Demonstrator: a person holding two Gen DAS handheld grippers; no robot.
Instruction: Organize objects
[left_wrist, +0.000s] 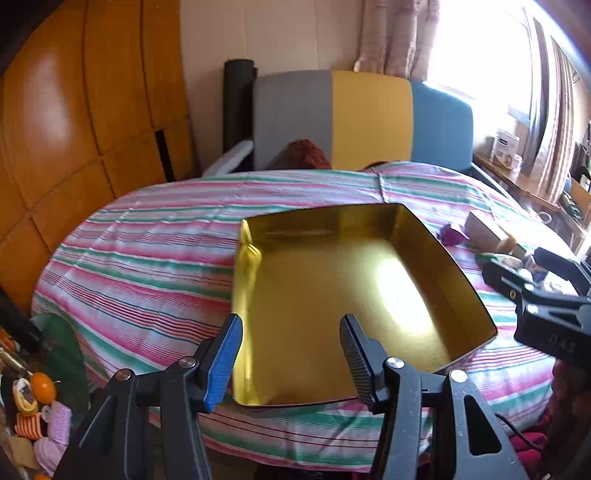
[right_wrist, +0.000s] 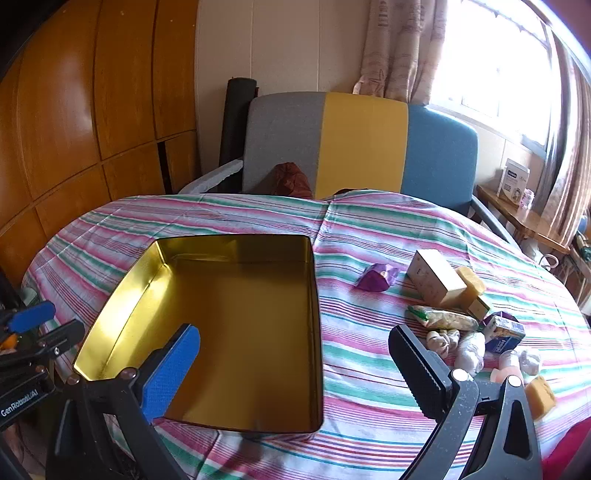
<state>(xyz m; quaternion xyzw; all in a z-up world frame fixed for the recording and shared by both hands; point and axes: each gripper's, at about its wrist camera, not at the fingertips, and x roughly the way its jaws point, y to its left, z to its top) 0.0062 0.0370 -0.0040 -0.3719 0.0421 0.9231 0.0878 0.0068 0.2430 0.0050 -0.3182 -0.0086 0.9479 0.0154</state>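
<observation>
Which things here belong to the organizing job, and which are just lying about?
Part of the job:
- gold tin, nothing in it
- purple packet
- cardboard box
- noodle packet
- small blue carton
- white wrapped bundles
- yellow sponge

Lying about:
- tricolour chair
- white box on the side table
- clutter beside the table

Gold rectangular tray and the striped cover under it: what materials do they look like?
Gold rectangular tray: likely thin sheet metal, a tin, with glossy gold lacquer; it mirrors the window as a bright glare patch and has crisp folded corners. Striped cover: woven fabric, probably cotton, matte; it shows creases, a seam and drapes over the edge. Neither can be confirmed by look alone.
</observation>
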